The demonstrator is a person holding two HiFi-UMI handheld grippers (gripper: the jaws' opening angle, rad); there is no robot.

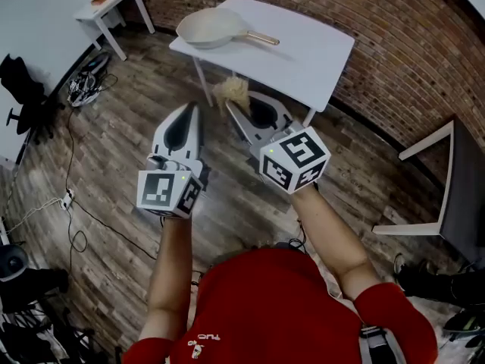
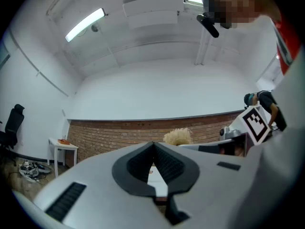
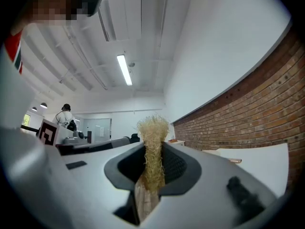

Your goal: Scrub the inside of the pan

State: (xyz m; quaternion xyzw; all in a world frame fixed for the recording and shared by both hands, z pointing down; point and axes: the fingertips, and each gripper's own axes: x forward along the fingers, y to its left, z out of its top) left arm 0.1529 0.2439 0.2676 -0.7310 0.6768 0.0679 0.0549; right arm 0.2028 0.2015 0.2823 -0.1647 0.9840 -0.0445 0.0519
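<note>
A pale cream pan point(image 1: 210, 26) with a light wooden handle point(image 1: 261, 39) rests on the near-left part of a white table point(image 1: 311, 51). My right gripper point(image 1: 233, 106) is shut on a tuft of straw-coloured scrubbing fibre point(image 1: 231, 92), which pokes out between its jaws point(image 3: 152, 144). The tuft hangs in the air just short of the table's near edge. My left gripper point(image 1: 189, 111) is shut with nothing in it, its dark pads point(image 2: 167, 165) meeting at the tips point(image 2: 153, 144). Both grippers are held level in front of the table, well below the pan, and the tuft point(image 2: 177, 137) also shows past the left gripper.
A second small white table point(image 1: 114, 6) with an orange thing on it stands at the far left. A brick wall point(image 1: 394, 29) runs behind the tables. Cables point(image 1: 72, 203) lie on the wooden floor at the left. A dark chair with a white frame point(image 1: 447, 188) stands at the right.
</note>
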